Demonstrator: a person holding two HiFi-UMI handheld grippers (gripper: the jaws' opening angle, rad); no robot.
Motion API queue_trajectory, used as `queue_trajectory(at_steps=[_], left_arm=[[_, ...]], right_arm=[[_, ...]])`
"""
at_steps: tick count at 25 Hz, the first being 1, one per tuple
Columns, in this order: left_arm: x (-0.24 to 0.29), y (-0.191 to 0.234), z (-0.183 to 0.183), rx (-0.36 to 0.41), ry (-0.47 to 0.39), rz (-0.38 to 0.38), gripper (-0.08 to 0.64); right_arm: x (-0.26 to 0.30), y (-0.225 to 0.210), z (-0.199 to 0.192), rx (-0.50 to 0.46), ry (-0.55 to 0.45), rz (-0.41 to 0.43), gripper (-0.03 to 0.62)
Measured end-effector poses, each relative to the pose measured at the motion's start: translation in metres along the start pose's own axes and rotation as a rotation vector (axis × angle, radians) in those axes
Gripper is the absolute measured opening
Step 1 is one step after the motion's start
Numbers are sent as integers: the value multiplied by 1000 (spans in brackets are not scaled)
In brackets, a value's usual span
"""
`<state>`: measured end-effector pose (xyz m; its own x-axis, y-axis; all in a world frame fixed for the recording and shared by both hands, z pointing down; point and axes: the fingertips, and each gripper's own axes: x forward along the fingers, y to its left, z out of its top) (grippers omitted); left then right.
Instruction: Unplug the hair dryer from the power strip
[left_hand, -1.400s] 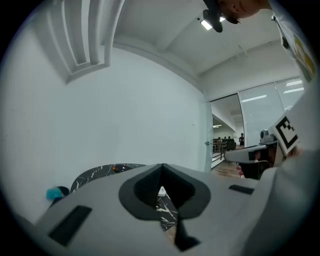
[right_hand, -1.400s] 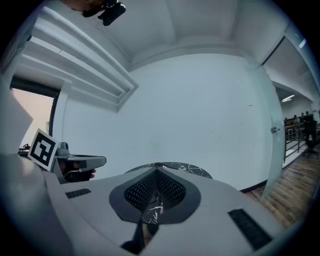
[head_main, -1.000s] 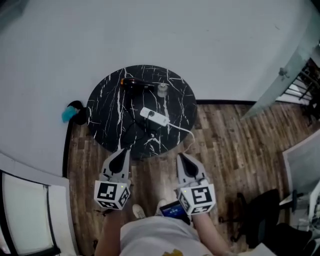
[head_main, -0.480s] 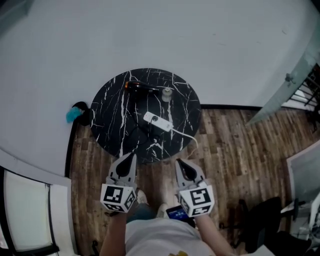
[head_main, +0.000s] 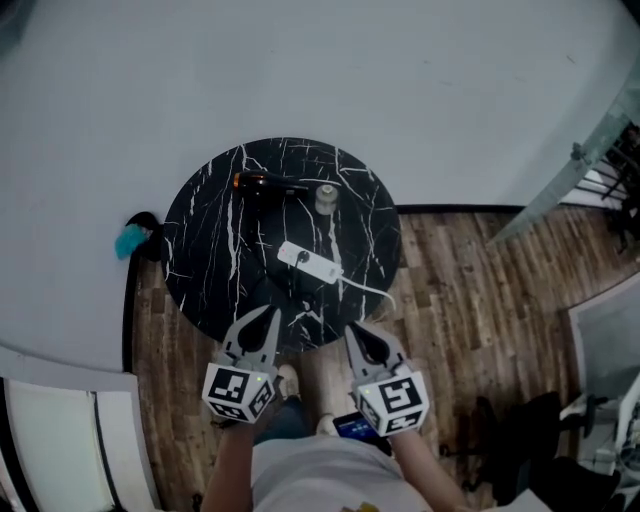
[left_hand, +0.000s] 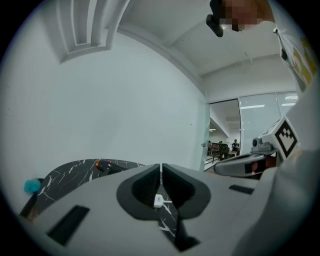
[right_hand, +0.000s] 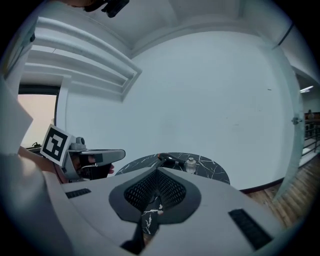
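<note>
The black hair dryer (head_main: 262, 183) with an orange end lies at the far side of the round black marble table (head_main: 215, 260). Its dark cord runs to a plug in the white power strip (head_main: 308, 262) near the table's middle. My left gripper (head_main: 271, 314) and right gripper (head_main: 351, 331) hover side by side over the table's near edge, both shut and empty. In the left gripper view, past the closed left gripper (left_hand: 160, 165), the hair dryer (left_hand: 104, 165) shows, and the power strip (left_hand: 158, 201) through the jaw gap. The right gripper view looks past the right gripper (right_hand: 158, 170) at the hair dryer (right_hand: 168, 160).
A small pale jar (head_main: 326, 197) stands right of the hair dryer, also the jar (right_hand: 190, 163). The strip's white cable (head_main: 372, 291) drops off the table's right edge onto the wood floor. A teal object (head_main: 130, 240) lies by the wall on the left. The person's shoe (head_main: 288, 381) is below the table.
Both grippers have moved forward from over the floor to the table's near edge. The table sits lower and nearer in the head view. Jaws stayed shut.
</note>
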<state>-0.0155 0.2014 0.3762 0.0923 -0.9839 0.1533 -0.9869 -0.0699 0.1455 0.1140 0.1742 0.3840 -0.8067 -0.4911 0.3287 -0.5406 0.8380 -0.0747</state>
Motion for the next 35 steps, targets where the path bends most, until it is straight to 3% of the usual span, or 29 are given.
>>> queue_trajectory(at_steps=[12, 16, 21, 24, 29, 35], left_arm=[[105, 81, 0, -15, 93, -78, 2], [125, 93, -4, -33, 107, -165, 2], [145, 110, -16, -21, 152, -189, 2], [151, 113, -28, -26, 185, -228, 2], [157, 112, -37, -18, 219, -262, 2], [162, 108, -42, 21, 245, -299, 2]], right_arm=[[95, -63, 19, 74, 26, -151, 0], [120, -68, 17, 81, 51, -161, 0], [145, -72, 14, 139, 52, -161, 0], [153, -67, 12, 126, 66, -148, 0], [153, -75, 1, 146, 109, -245, 0], [151, -69, 2, 155, 101, -218, 0]])
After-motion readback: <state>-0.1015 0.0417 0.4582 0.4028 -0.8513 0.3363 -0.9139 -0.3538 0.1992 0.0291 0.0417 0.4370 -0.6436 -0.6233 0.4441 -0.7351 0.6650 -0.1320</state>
